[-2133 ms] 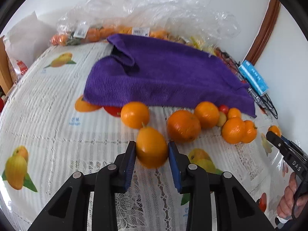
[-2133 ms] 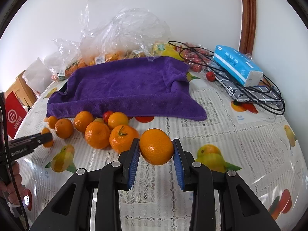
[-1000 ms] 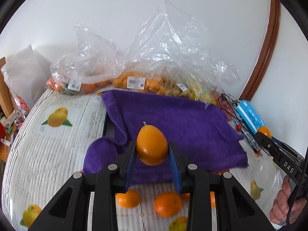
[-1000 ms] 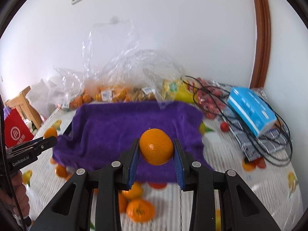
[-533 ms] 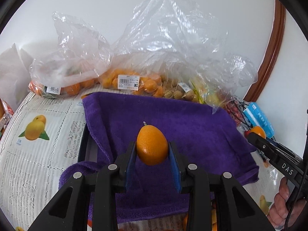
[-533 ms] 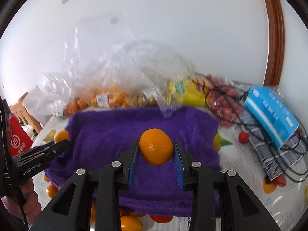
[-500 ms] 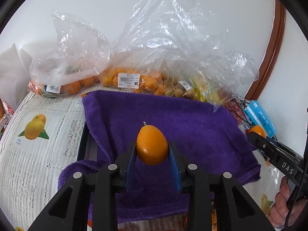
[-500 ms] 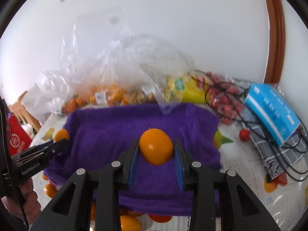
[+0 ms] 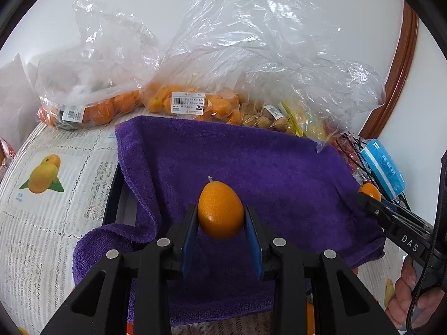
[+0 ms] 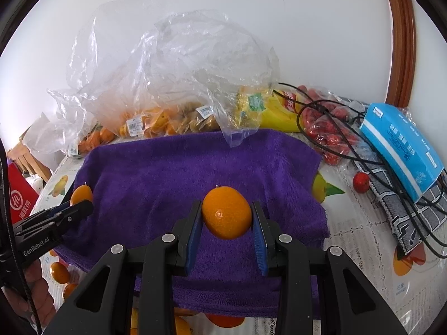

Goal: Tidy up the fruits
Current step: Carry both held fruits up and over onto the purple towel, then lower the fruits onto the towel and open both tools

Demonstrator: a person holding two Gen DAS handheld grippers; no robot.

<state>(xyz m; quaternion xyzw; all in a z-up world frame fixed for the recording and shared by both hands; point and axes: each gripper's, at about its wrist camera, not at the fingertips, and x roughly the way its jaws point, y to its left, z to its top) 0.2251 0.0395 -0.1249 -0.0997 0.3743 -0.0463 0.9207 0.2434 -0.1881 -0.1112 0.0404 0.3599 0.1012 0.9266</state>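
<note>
Only the right wrist view shows the red fruit bag (image 10: 329, 128) and cables beside the purple towel (image 10: 195, 173), whose middle lies bare under the left gripper (image 9: 220, 220) and right gripper (image 10: 226, 223), each clamped on an orange (image 9: 220, 209) (image 10: 226, 216) held above it.

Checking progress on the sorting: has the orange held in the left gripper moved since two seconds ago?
Yes. The orange in the left gripper was down by the loose fruit; now it hangs over the purple towel.

A home dining table: fruit-print tablecloth (image 9: 42, 195), bagged groceries (image 10: 167, 122), tissue pack (image 10: 402, 150).
</note>
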